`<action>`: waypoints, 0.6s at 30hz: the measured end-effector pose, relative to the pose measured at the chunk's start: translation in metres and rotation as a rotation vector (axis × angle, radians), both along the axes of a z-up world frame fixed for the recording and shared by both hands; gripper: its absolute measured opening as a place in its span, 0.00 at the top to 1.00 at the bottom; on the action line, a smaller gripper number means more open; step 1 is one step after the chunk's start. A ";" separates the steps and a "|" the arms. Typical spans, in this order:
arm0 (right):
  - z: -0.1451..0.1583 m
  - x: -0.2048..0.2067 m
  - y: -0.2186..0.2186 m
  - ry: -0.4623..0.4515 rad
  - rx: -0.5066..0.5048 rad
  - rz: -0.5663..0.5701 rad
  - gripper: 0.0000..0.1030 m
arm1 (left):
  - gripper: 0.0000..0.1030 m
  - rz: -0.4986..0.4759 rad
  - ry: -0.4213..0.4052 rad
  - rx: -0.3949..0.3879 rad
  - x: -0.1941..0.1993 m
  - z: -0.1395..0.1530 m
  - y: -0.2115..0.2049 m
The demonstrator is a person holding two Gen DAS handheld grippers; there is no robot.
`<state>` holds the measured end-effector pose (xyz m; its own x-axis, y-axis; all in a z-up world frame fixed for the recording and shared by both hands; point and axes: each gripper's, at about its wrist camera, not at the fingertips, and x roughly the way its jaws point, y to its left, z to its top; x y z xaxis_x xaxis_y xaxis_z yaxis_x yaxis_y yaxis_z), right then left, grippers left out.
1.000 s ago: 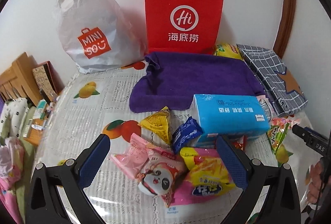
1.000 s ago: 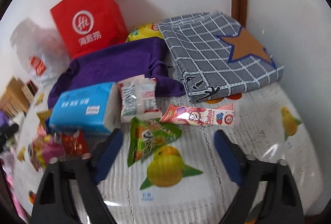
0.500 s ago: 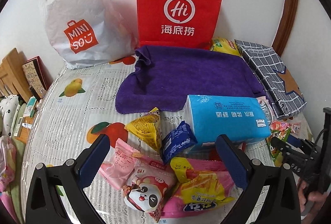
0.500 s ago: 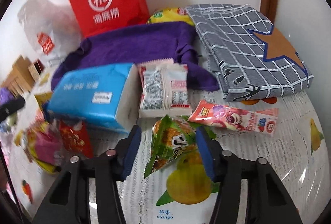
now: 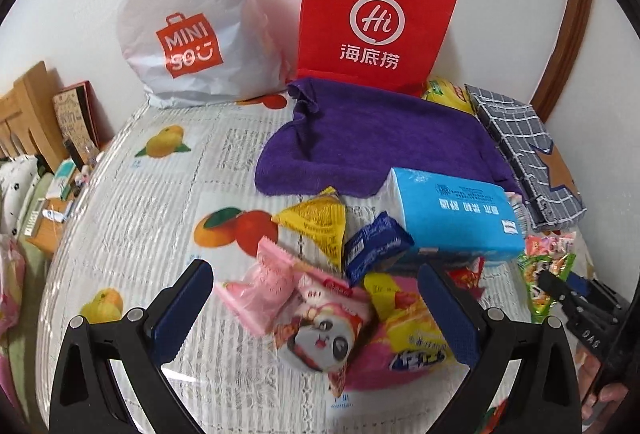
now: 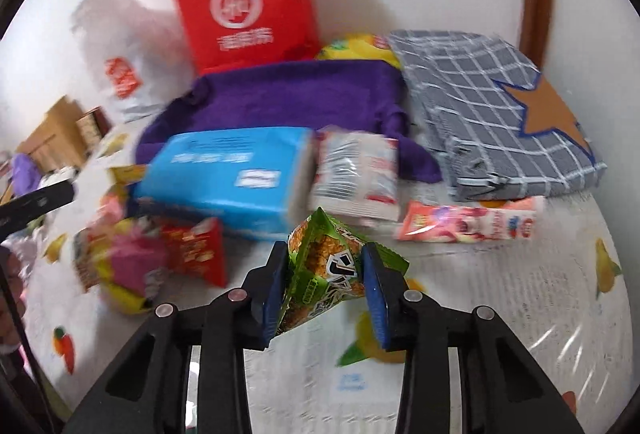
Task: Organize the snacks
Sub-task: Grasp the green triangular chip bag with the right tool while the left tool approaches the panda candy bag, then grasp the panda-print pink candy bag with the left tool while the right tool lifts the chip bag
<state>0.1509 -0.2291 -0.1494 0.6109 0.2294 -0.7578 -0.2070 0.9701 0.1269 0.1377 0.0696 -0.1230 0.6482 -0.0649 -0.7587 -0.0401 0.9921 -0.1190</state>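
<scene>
My right gripper [image 6: 326,254] is closing, and its blue pads pinch a green triangular snack packet [image 6: 320,242] that stands crumpled just above the fruit-print tablecloth [image 6: 520,314]. In the left wrist view the same packet [image 5: 548,270] shows at the far right edge. My left gripper [image 5: 314,274] stands open above a heap of snacks: a pink packet [image 5: 264,286], a panda-face packet [image 5: 320,330] and a yellow-and-pink bag [image 5: 408,338]. Nothing touches its pads. A yellow triangular packet [image 5: 316,222] and a dark blue packet [image 5: 376,242] lie just beyond.
A blue tissue pack [image 5: 452,209] lies mid-table on a purple towel [image 5: 380,137]. A red paper bag [image 5: 376,21] and a white plastic bag [image 5: 188,33] stand against the wall. A grey checked cloth [image 6: 488,105], a white packet [image 6: 356,173] and a long pink packet [image 6: 468,222] lie right.
The right gripper's wide jaws moved in around the green packet and narrowed until the pads pinch it. The left gripper shifted a little over the snack heap and stayed open.
</scene>
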 end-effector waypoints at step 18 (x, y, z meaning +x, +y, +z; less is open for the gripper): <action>-0.024 -0.037 -0.025 0.047 -0.016 0.010 0.63 | 0.23 0.005 0.127 0.029 0.001 -0.053 -0.002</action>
